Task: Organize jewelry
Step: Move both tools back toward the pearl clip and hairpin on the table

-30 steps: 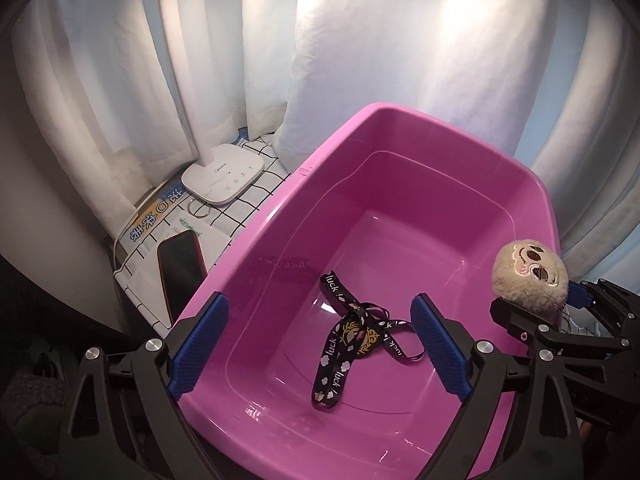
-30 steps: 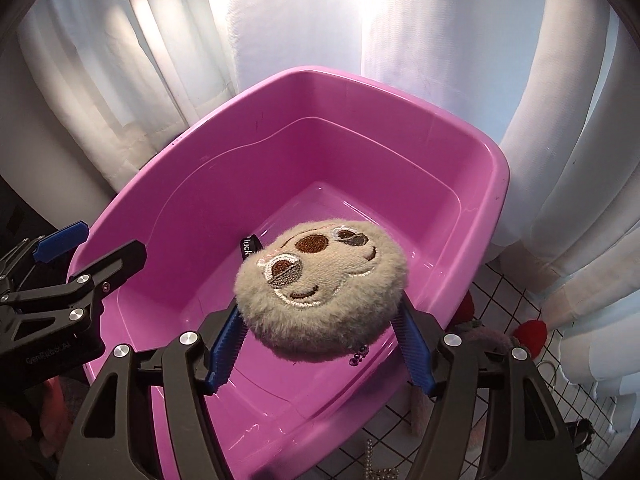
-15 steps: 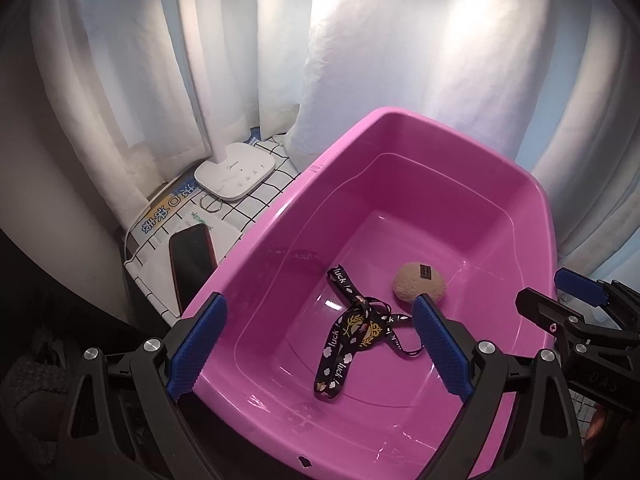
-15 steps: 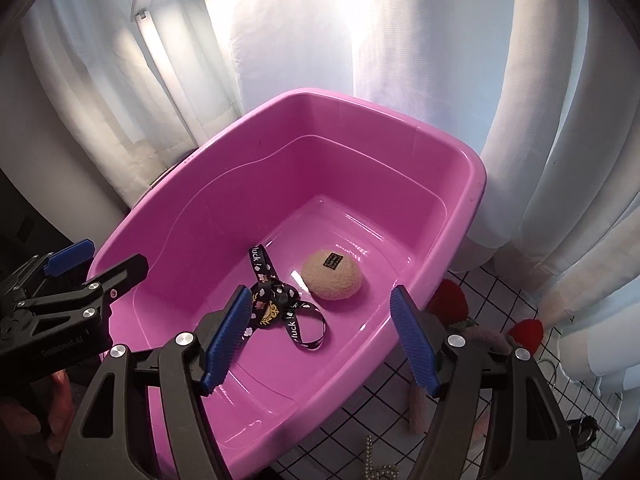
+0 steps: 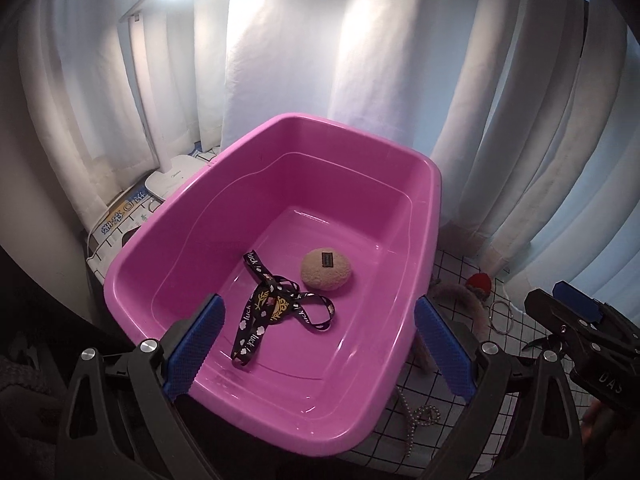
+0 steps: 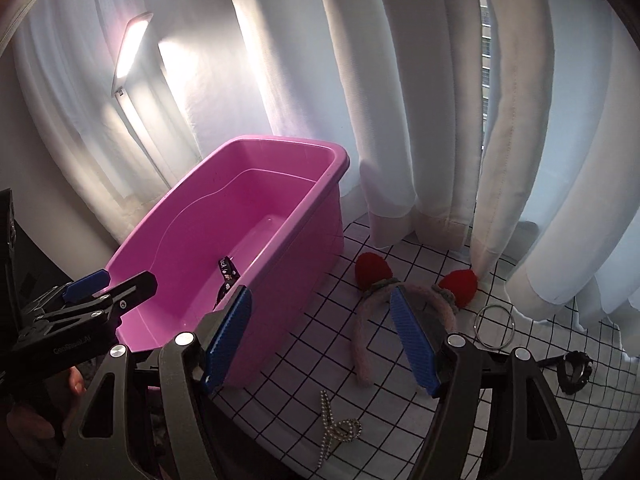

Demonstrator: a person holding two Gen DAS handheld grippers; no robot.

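While the plush keychain and black lanyard lie in the pink tub, both the left gripper and the right gripper gape wide, empty.

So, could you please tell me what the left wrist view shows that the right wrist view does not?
Only the left wrist view shows the plush pouch lying in the pink tub and the lamp base beside it. Only the right wrist view shows the dark clip and both red ears of the headband. Both show the tub, the black lanyard, the bead chain, the metal ring and the checked cloth.
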